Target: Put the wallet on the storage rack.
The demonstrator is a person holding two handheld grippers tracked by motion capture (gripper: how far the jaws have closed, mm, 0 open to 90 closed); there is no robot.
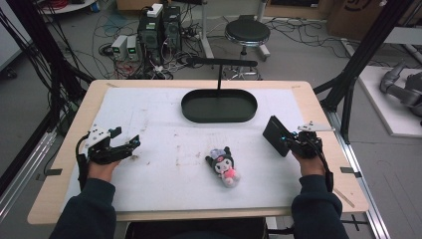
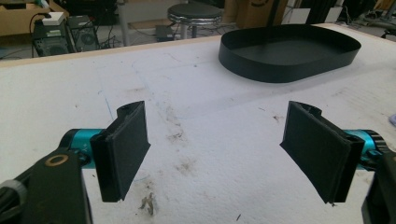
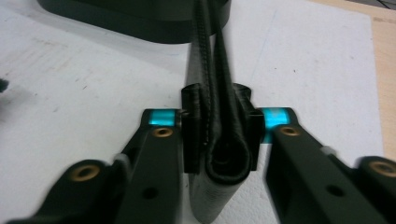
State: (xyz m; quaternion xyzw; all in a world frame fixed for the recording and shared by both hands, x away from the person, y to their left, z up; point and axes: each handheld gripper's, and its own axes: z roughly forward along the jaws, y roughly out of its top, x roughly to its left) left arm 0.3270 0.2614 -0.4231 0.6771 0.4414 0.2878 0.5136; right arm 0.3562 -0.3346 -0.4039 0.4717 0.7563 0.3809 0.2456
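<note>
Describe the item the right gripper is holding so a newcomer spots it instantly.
On the white mat, look right of the black oval tray, near the table's right edge. The right gripper is clamped on a flat black folded wallet with a stitched edge, held off the mat. Unlike the plush toy, it is plain, dark and rectangular.

A black oval tray (image 1: pixel 219 106) sits at the far middle of the desk (image 1: pixel 74 164), on the stained white mat (image 1: pixel 164 174) that covers most of the wooden top, with a black T-shaped stand (image 1: pixel 219 63) rising just behind it. A small plush doll (image 1: pixel 225 166) with black ears and a pink body lies on the mat nearer the front, well apart from the tray. Beyond the desk the floor holds a round black stool (image 1: pixel 247 33), two computer towers (image 1: pixel 160 30), small grey boxes (image 1: pixel 124 47) and tangled cables (image 1: pixel 164 67).
</note>
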